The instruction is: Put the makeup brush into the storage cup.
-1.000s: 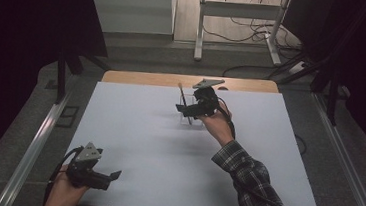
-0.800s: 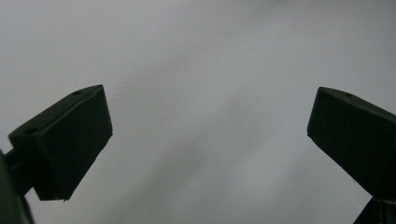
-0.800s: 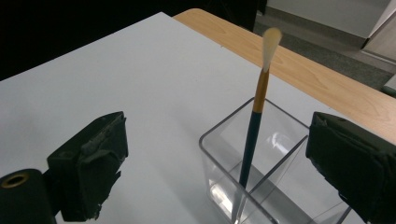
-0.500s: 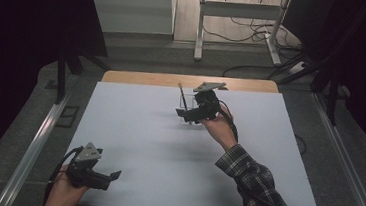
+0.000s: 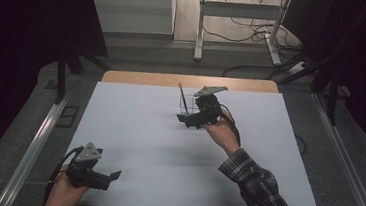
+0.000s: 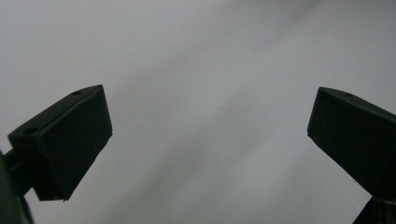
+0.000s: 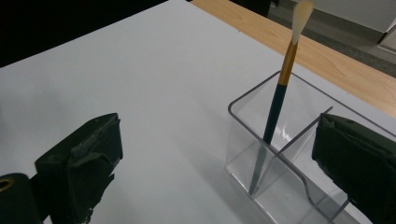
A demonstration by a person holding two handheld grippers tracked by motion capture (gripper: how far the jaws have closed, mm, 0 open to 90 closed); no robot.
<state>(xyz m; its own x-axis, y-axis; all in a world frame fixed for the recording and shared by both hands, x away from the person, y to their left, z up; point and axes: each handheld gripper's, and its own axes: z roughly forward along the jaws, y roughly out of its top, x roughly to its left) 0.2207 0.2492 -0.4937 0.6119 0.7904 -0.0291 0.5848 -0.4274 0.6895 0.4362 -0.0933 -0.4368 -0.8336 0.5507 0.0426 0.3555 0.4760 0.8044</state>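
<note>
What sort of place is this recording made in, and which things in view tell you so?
Probably a lab or workshop recording station: a white board laid over a wooden table, dark curtains at the sides, and loose cables on the floor around a metal stand.

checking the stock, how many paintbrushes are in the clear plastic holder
1. A dark-handled paintbrush with a gold ferrule and pale bristles stands tilted, bristles up, in one compartment of the clear plastic divided holder; the neighbouring compartment is partly hidden.

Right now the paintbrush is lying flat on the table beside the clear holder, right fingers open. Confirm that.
Not lying flat. The paintbrush stands leaning inside the clear holder, bristles up, as the right gripper view shows. The right gripper is open.
</note>
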